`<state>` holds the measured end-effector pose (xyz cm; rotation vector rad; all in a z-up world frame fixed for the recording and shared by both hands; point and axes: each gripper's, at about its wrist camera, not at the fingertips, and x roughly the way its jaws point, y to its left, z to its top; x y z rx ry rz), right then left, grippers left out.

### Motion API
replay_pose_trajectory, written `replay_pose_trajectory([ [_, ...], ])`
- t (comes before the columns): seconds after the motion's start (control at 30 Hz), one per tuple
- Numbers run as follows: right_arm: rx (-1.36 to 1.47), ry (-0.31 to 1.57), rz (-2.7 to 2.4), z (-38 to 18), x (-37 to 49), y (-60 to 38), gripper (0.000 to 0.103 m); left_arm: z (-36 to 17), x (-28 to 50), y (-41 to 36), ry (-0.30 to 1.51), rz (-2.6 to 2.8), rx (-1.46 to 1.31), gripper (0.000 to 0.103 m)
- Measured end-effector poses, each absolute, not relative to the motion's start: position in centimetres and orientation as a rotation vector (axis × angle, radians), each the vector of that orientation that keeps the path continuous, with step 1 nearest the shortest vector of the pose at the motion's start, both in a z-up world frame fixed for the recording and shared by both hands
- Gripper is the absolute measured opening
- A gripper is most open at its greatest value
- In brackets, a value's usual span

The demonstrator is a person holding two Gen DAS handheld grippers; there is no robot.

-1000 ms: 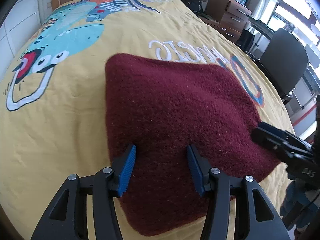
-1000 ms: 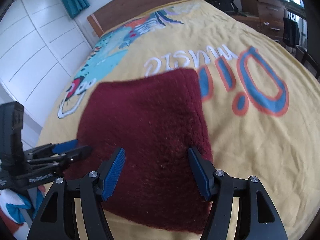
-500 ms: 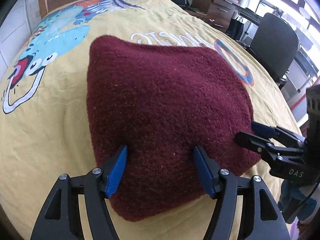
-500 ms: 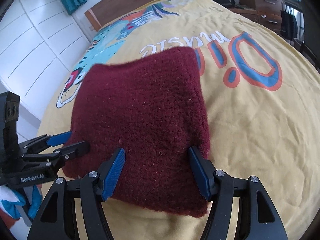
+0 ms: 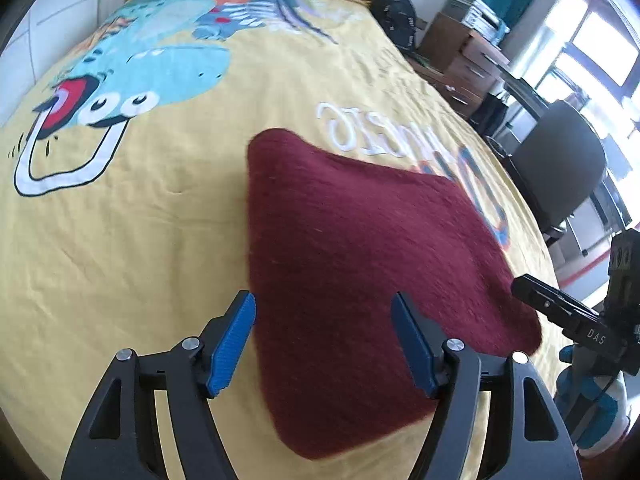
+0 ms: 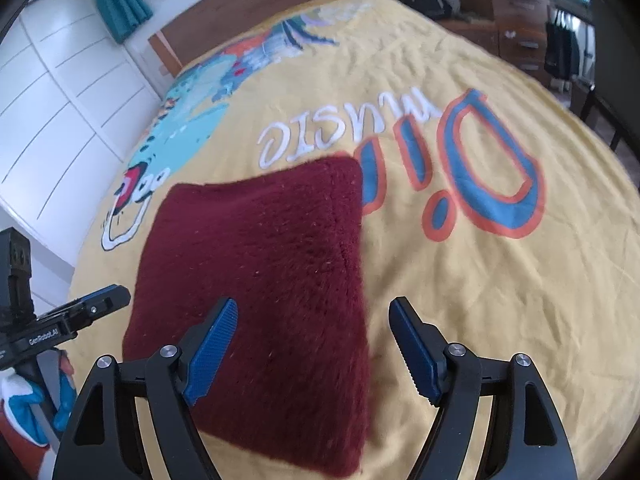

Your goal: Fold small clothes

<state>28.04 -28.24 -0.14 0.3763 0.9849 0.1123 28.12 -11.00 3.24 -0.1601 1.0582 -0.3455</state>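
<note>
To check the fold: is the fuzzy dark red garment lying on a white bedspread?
No, the fuzzy dark red garment lies on a yellow printed bedspread.

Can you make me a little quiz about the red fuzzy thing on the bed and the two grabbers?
1. True or false: the left gripper is pinching the maroon garment.
2. What does the garment lie on? A) a wooden desk B) a yellow bedspread C) a chair
3. Fill in: the right gripper has its jaws ____.

Key: 1 false, its pads stand apart above the cloth, having just been opening. 2 B. 3 open, also just widened, with nothing pressed between them.
</note>
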Motion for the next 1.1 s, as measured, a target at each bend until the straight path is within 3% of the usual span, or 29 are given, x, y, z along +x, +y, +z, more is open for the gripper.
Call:
replay_pose_trajectory([
  [0.17,0.363,1.097,0.156,-3.1,29.9,-27.8,0.082,1.4,30.1,-10.9,1.105,-0.332,-0.153,0.067],
  [0.23,0.381,1.126,0.176,-4.3,30.3,-27.9,0.084,0.7,30.9,-11.2,1.113,-0.336,-0.168,0.079],
  [0.33,0.424,1.159,0.229,-5.9,30.6,-28.3,0.084,-0.6,31.6,-11.5,1.139,-0.345,-0.186,0.089],
  [0.43,0.445,1.174,0.268,-7.1,30.7,-28.5,0.082,-2.0,31.9,-11.9,1.183,-0.381,-0.206,0.090],
  [0.5,0.476,1.170,0.305,-7.4,30.8,-28.5,0.061,-2.8,32.1,-12.1,1.218,-0.413,-0.257,0.090],
  [0.57,0.504,1.151,0.335,-7.4,30.6,-28.5,0.053,-3.3,32.4,-12.1,1.233,-0.451,-0.320,0.084],
  [0.67,0.515,1.121,0.344,-6.8,30.3,-28.5,0.044,-3.0,32.4,-11.5,1.206,-0.504,-0.385,0.064],
  [0.73,0.523,1.076,0.348,-5.7,30.0,-28.2,0.041,-2.2,32.2,-10.9,1.177,-0.528,-0.403,0.051],
  [0.8,0.515,1.028,0.365,-4.2,29.8,-27.5,0.040,-0.6,32.1,-10.0,1.137,-0.556,-0.416,0.045],
  [1.1,0.501,0.958,0.463,-1.1,31.9,-21.5,0.040,4.2,32.2,-2.2,1.039,-0.506,-0.401,0.045],
])
